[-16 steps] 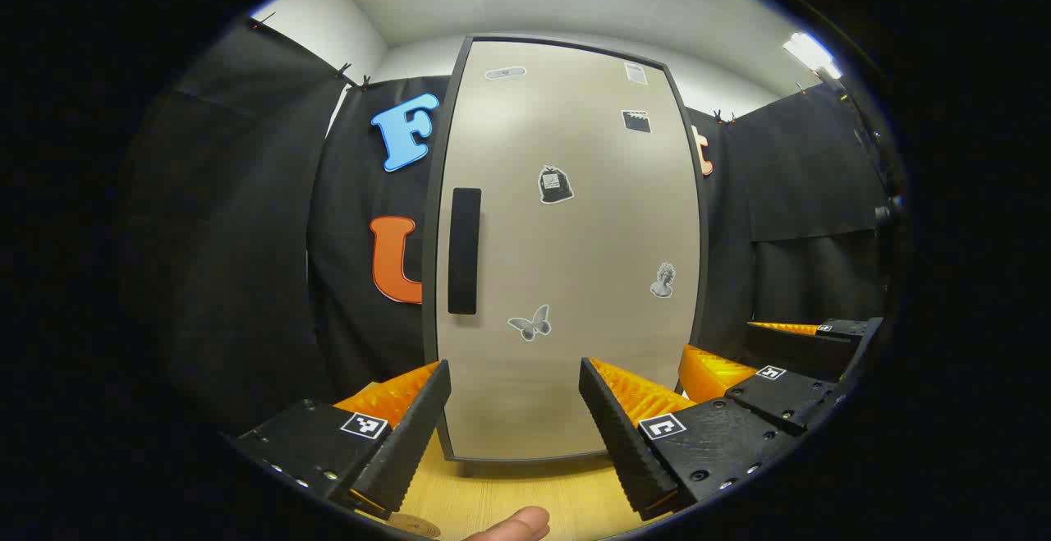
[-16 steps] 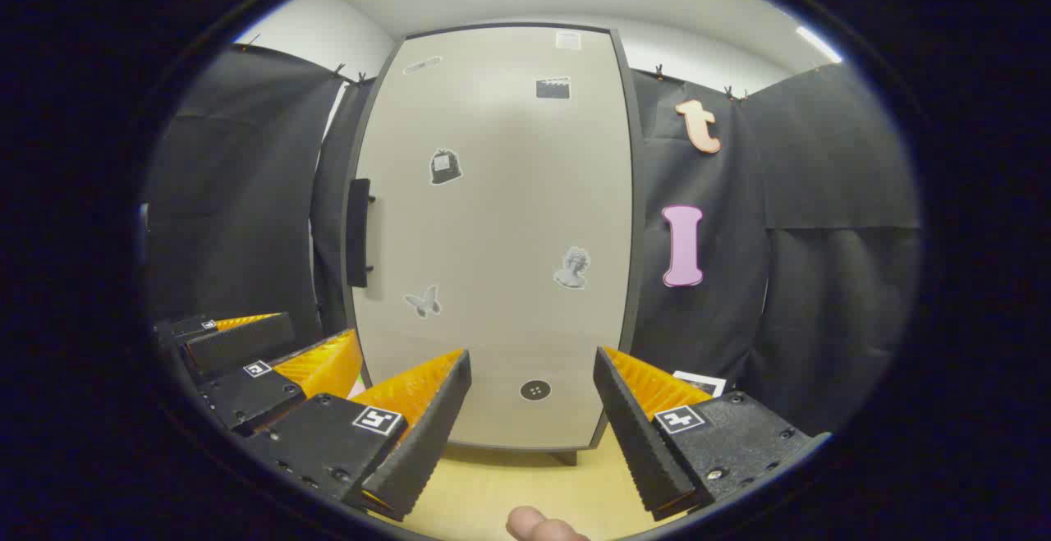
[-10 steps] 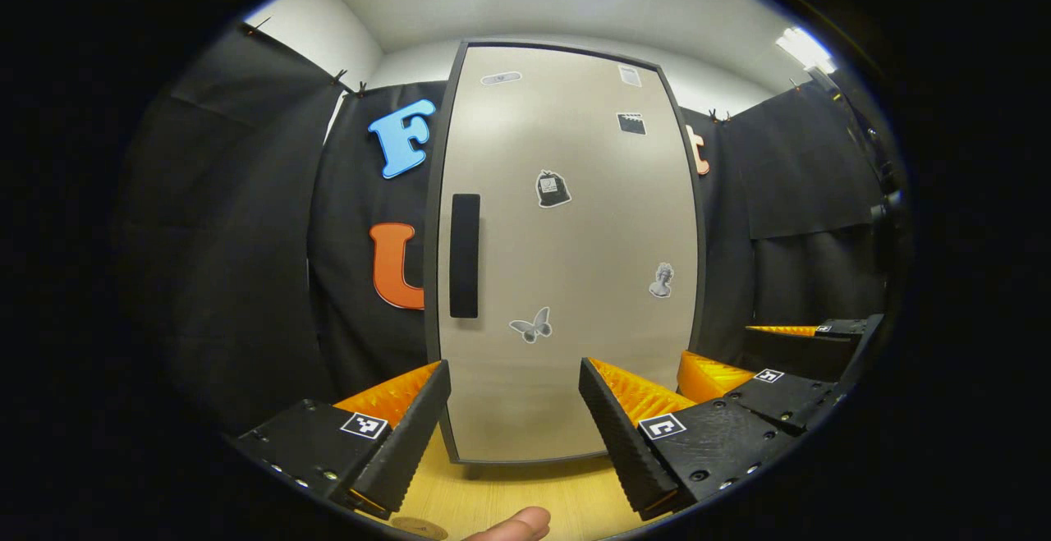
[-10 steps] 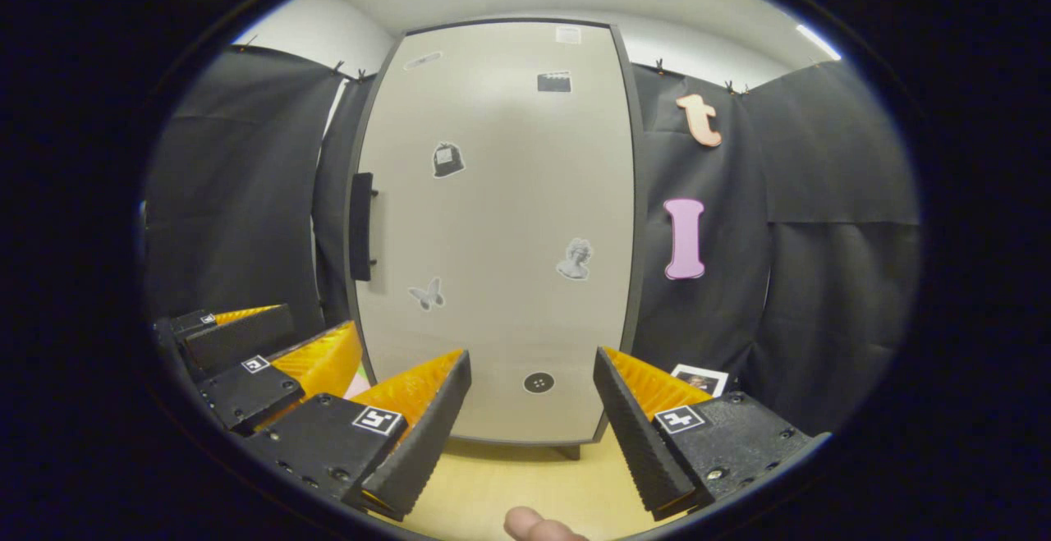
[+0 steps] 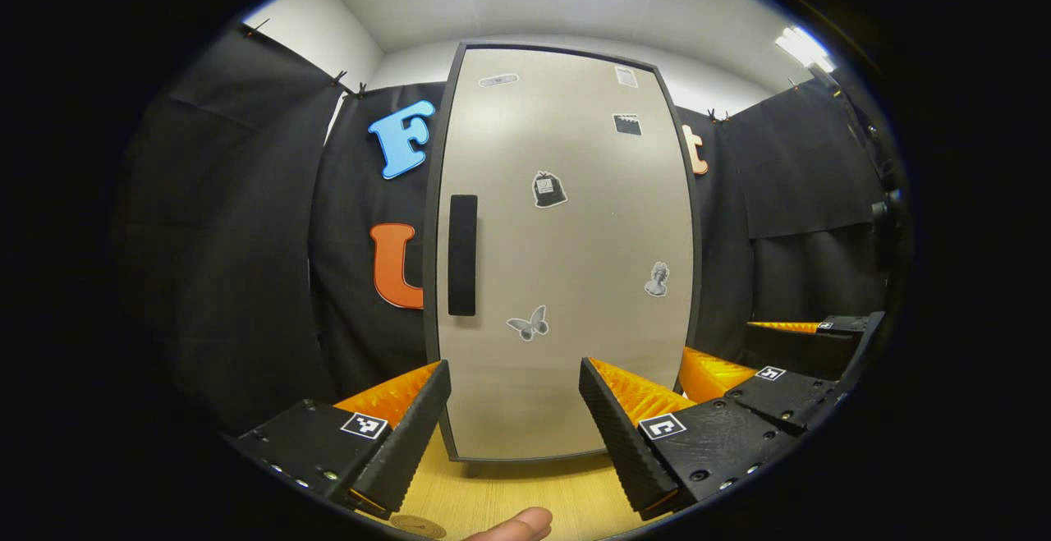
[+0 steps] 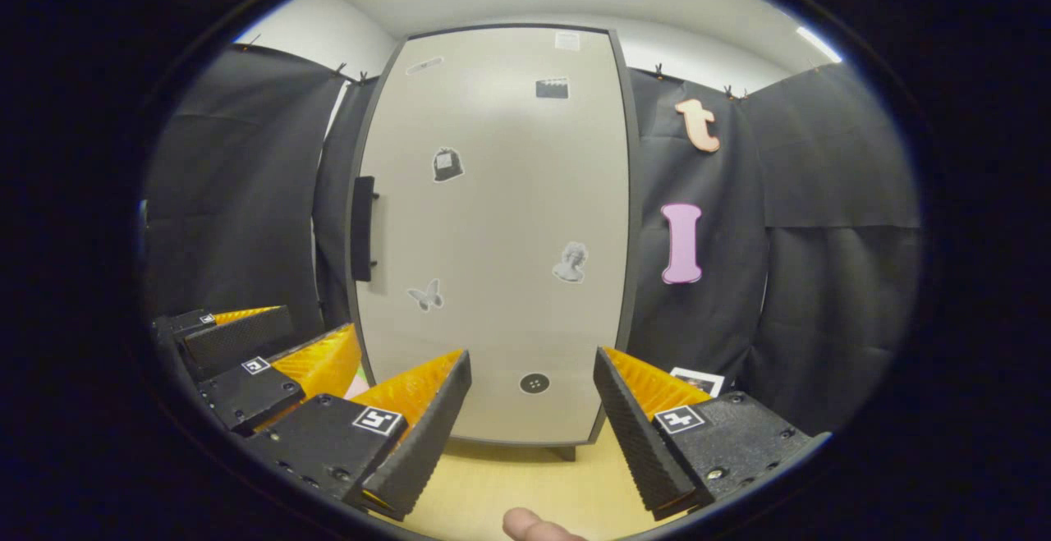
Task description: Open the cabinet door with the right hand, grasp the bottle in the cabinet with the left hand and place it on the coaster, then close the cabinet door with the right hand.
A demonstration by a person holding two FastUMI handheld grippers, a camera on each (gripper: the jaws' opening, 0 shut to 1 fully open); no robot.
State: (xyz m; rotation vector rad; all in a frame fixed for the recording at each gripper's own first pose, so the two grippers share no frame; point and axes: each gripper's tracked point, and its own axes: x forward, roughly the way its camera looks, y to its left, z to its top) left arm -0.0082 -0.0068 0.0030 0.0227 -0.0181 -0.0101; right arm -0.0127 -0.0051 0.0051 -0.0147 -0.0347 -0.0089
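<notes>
Two grippers are held side by side in front of a closed cabinet door (image 5: 566, 254), both with jaws spread apart and nothing between the fingers. In the left gripper view, the left gripper (image 5: 515, 426) is seen low in the picture, facing the lower part of the door, while the right gripper (image 5: 751, 360) is seen farther off at the right edge, also parted. In the right gripper view, the right gripper (image 6: 532, 418) faces the lower part of the door (image 6: 493, 229), and the left gripper (image 6: 275, 344) is seen at the left edge. Neither gripper is in contact with the door. A dark vertical handle (image 5: 462, 254) is mounted near the door's left edge, well above both grippers; it is seen side-on in the right gripper view (image 6: 362, 228). Several small stickers are noted on the door face, among them a butterfly (image 5: 528, 323) and a bust (image 5: 657, 278). The cabinet stands on a light wooden table (image 5: 525, 496). The rim of a round coaster (image 5: 416, 525) is seen on the table below the left gripper. A fingertip (image 5: 513, 524) shows at the bottom edge. The bottle cannot be seen behind the closed door
</notes>
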